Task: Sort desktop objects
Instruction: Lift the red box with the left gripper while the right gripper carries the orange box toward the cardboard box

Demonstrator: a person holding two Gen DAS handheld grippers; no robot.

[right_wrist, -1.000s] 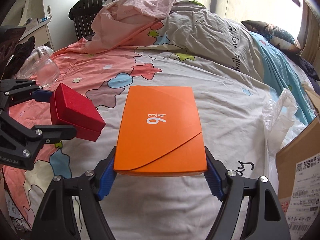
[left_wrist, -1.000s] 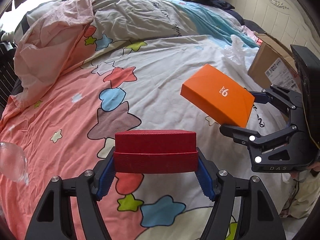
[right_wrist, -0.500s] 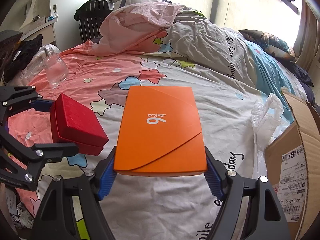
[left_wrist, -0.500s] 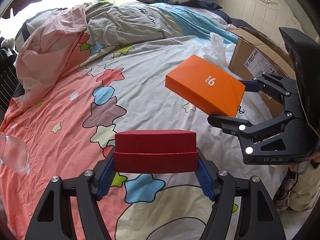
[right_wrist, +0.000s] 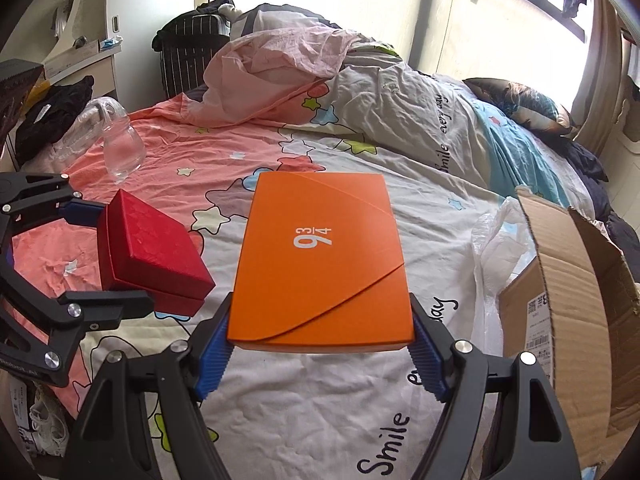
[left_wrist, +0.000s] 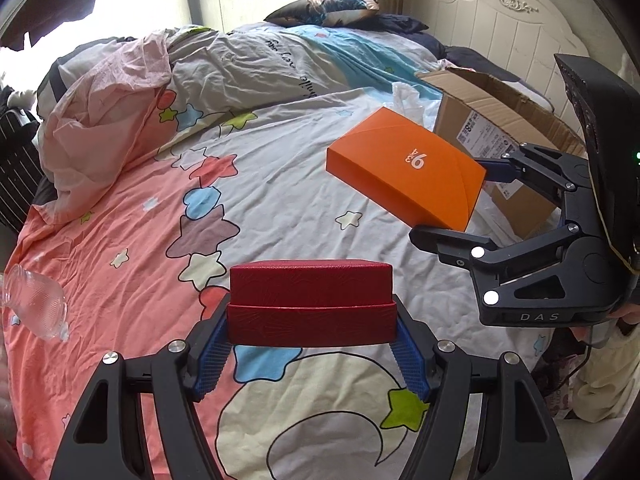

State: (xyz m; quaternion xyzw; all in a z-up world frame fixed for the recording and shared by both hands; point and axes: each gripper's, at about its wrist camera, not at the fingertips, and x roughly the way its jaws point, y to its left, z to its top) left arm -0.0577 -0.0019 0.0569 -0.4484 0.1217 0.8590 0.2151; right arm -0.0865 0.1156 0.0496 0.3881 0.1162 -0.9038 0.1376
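Observation:
My left gripper [left_wrist: 312, 352] is shut on a red box [left_wrist: 311, 304] and holds it level above the bed. It also shows in the right wrist view, where the red box [right_wrist: 152, 256] hangs at the left. My right gripper [right_wrist: 320, 356] is shut on a flat orange box [right_wrist: 320, 264] marked 9¾, held above the bedspread. In the left wrist view the orange box [left_wrist: 404, 176] sits to the right, clamped by the right gripper [left_wrist: 456, 200]. An open cardboard box [right_wrist: 576, 304] stands at the right, close beside the orange box.
A patterned bedspread [left_wrist: 160, 240] covers the bed. A clear plastic bottle [right_wrist: 120, 152] lies at the left. A white plastic bag [right_wrist: 496, 248] lies by the cardboard box. A crumpled pink sheet [right_wrist: 280, 60], a pillow [left_wrist: 324, 8] and a white headboard [left_wrist: 500, 28] lie behind.
Both grippers have pulled back and risen with their boxes still held. More of the bed shows, and the open cardboard box has come further into view at the right.

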